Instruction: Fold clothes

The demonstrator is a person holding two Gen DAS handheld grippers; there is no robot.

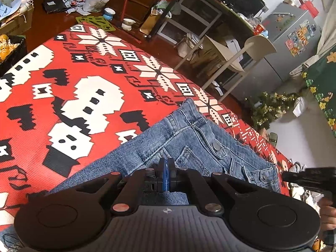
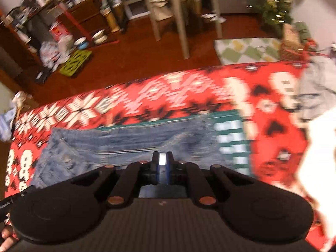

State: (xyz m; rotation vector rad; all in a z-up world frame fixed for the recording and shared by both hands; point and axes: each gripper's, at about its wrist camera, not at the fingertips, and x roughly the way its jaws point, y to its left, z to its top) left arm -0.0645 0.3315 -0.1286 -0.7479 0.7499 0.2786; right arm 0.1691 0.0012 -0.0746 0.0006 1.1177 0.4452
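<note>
Left hand-held gripper (image 1: 166, 163): fingers pressed together, blue pads meeting, with denim directly beneath; whether cloth is pinched between them cannot be told. Right hand-held gripper (image 2: 162, 161): fingers nearly together, a bright sliver between the pads; grip on fabric unclear, view blurred.

Blue jeans (image 1: 168, 142) lie flat on the red, white and black patterned blanket (image 1: 63, 79), waistband and metal button (image 1: 216, 146) toward the far edge. In the right wrist view a green striped cloth (image 2: 231, 140) shows just beyond the jeans.

Farther out: dark wood floor (image 1: 48, 27), green mat (image 1: 95, 22), bowls, beige chair (image 1: 241, 52), grey fridge (image 1: 294, 37) with stickers, tinsel garland (image 1: 271, 105).
</note>
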